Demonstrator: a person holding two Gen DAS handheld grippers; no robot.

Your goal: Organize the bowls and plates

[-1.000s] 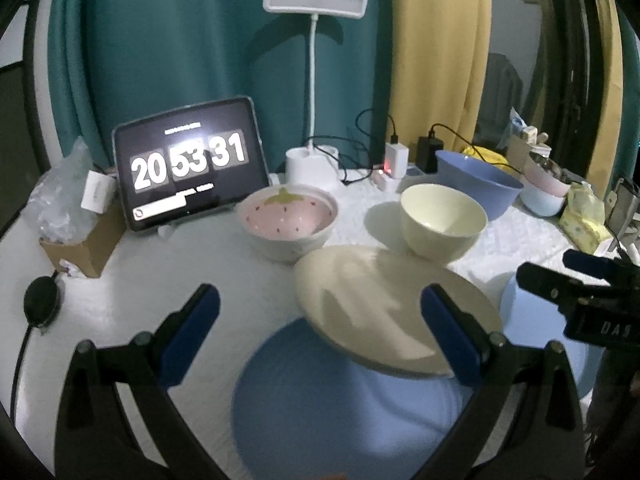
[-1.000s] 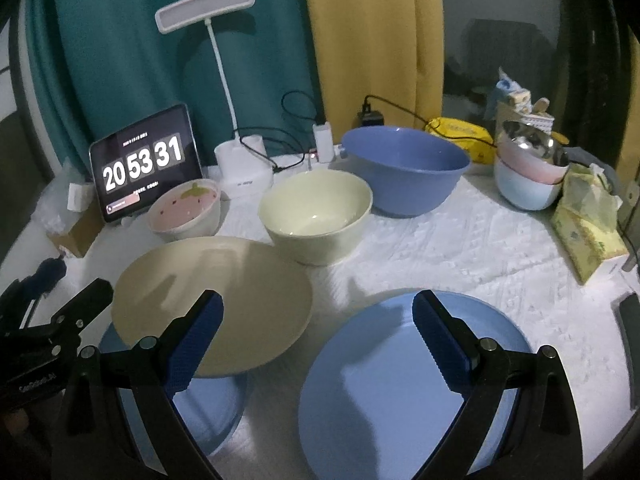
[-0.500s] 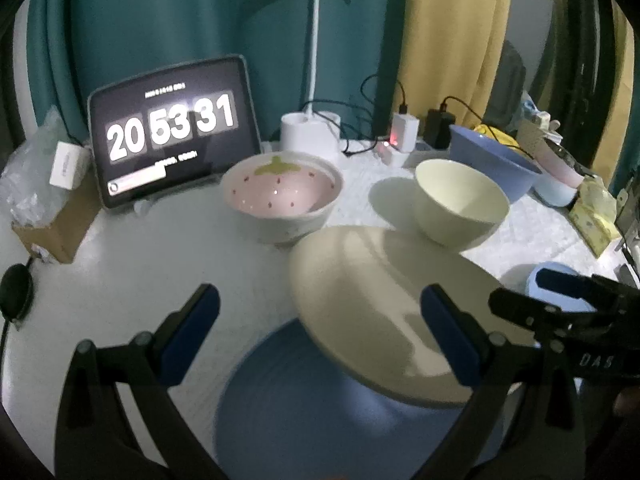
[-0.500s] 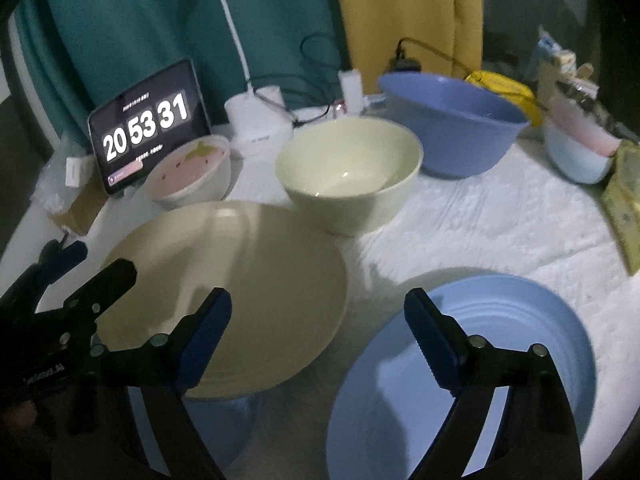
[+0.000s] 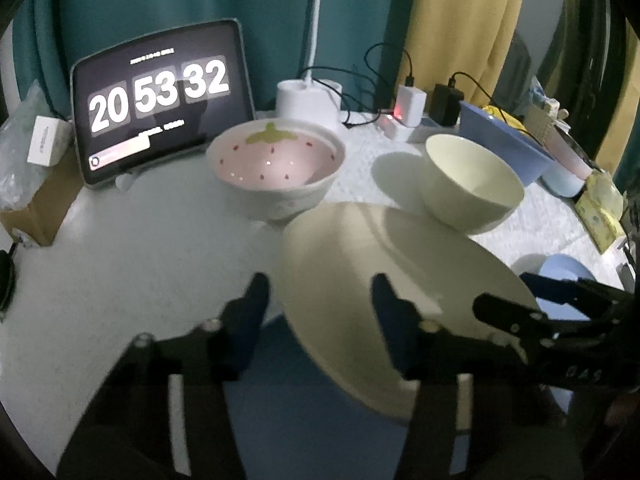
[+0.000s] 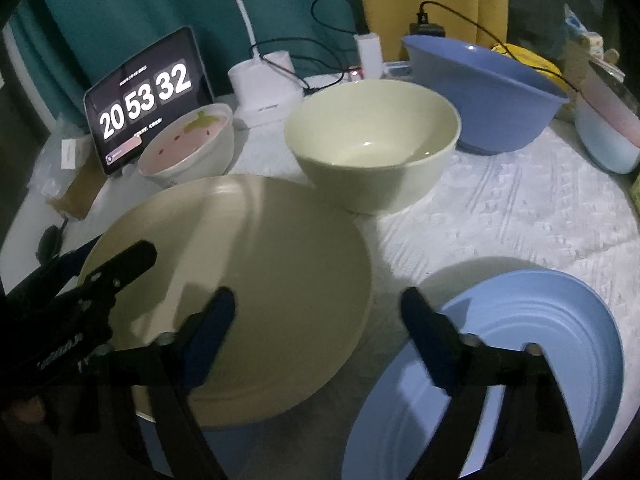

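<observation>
A cream plate [image 5: 404, 280] [image 6: 256, 264] rests tilted on a blue plate [image 5: 304, 408] [image 6: 248, 448]. My left gripper [image 5: 320, 304] straddles the cream plate's left rim. Its jaws are closing, and the pads do not press the rim. My right gripper [image 6: 320, 316] straddles the right rim, jaws closing, one finger over the plate and one beside it. Each gripper shows in the other's view: the right gripper [image 5: 508, 296] and the left gripper [image 6: 116, 256]. A second blue plate [image 6: 540, 340] lies to the right. Behind stand a strawberry bowl [image 5: 276, 164] and a cream bowl [image 6: 372, 140].
A large blue bowl [image 6: 488, 92] stands at the back right, with stacked pastel bowls [image 6: 604, 132] beyond it. A tablet clock [image 5: 160, 92], a lamp base [image 5: 308, 100], chargers with cables [image 5: 410, 104] and a cardboard box [image 5: 36, 200] line the table's far and left sides.
Both grippers have come down and forward onto the cream plate. The left jaws have narrowed a lot, the right jaws a little. The clock has ticked on one second.
</observation>
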